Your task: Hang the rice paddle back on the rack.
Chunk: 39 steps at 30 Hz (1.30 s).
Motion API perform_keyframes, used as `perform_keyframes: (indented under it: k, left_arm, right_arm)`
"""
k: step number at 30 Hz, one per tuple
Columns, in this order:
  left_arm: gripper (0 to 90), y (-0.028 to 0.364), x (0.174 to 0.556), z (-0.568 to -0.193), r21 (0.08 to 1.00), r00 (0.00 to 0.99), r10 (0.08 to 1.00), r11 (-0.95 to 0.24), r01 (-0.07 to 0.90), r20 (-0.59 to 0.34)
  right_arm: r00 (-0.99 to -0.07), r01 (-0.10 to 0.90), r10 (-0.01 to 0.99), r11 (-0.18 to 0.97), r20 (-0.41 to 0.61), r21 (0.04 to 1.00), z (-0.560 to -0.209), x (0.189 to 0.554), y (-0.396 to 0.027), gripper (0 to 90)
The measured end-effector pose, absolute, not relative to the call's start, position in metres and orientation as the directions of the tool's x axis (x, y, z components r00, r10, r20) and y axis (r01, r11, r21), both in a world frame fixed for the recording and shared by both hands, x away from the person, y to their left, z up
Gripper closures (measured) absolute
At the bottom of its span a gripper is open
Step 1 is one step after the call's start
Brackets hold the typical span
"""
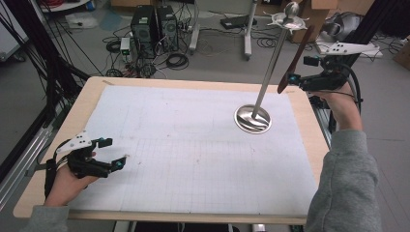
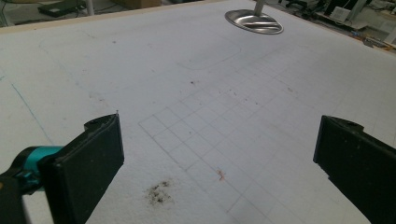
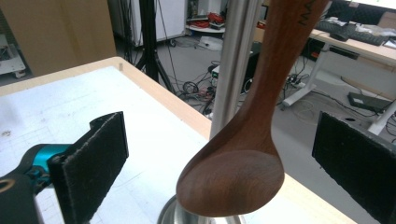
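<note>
Above table (image 1: 193,83), wooden spoon (image 1: 294,62) hangs steeply — bowl down — between right gripper's (image 1: 294,72) wide fingers.

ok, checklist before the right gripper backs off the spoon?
1. Right gripper jaws open: ok.
2. Pads clear of the wooden spoon: ok, the bowl sits between them with a gap on each side.
3. Spoon handle seated on a hook at the top of the stand: cannot tell, too small in the high view.
4. Stand base flat on the white mat: ok.
5. Left gripper open, empty and away from the stand: ok.
</note>
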<state>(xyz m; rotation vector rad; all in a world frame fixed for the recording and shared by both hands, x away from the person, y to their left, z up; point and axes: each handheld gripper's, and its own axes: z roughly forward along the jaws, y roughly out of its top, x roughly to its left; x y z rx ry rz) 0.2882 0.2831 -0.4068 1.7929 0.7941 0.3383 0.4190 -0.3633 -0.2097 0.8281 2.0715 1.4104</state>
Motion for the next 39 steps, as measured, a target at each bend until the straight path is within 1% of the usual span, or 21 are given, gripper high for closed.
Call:
perform_keyframes:
  k: [7, 11, 14, 17, 23, 26, 39]
  left_arm:
    - [2.2, 0.279, 0.292, -0.406, 0.920, 0.743, 0.652, -0.183, 0.346, -0.150]
    - [2.2, 0.276, 0.296, -0.406, 0.919, 0.747, 0.647, -0.183, 0.348, -0.154]
    - [2.2, 0.273, 0.298, -0.406, 0.919, 0.754, 0.639, -0.187, 0.347, -0.155]
    - [2.2, 0.270, 0.300, -0.406, 0.921, 0.757, 0.635, -0.185, 0.343, -0.154]
    - [2.2, 0.266, 0.303, -0.404, 0.925, 0.763, 0.627, -0.178, 0.335, -0.156]
    - [2.2, 0.265, 0.305, -0.403, 0.927, 0.766, 0.624, -0.176, 0.332, -0.155]
    - [2.2, 0.266, 0.305, -0.400, 0.931, 0.763, 0.628, -0.169, 0.323, -0.151]
  right_arm:
    - [-0.696, 0.199, 0.715, 0.274, -0.062, 0.941, -0.211, 0.413, -0.363, 2.5]
    - [-0.695, 0.199, 0.716, 0.273, -0.061, 0.941, -0.216, 0.410, -0.367, 2.5]
    - [-0.685, 0.216, 0.727, 0.254, -0.039, 0.943, -0.222, 0.406, -0.371, 2.5]
    - [-0.680, 0.209, 0.731, 0.257, -0.048, 0.943, -0.226, 0.402, -0.376, 2.5]
    - [-0.664, 0.227, 0.748, 0.219, -0.014, 0.949, -0.237, 0.395, -0.389, 2.5]
    - [-0.660, 0.223, 0.751, 0.187, 0.007, 0.957, -0.245, 0.390, -0.393, 2.5]
    - [-0.617, 0.279, 0.785, 0.163, 0.046, 0.946, -0.285, 0.375, -0.410, 2.5]
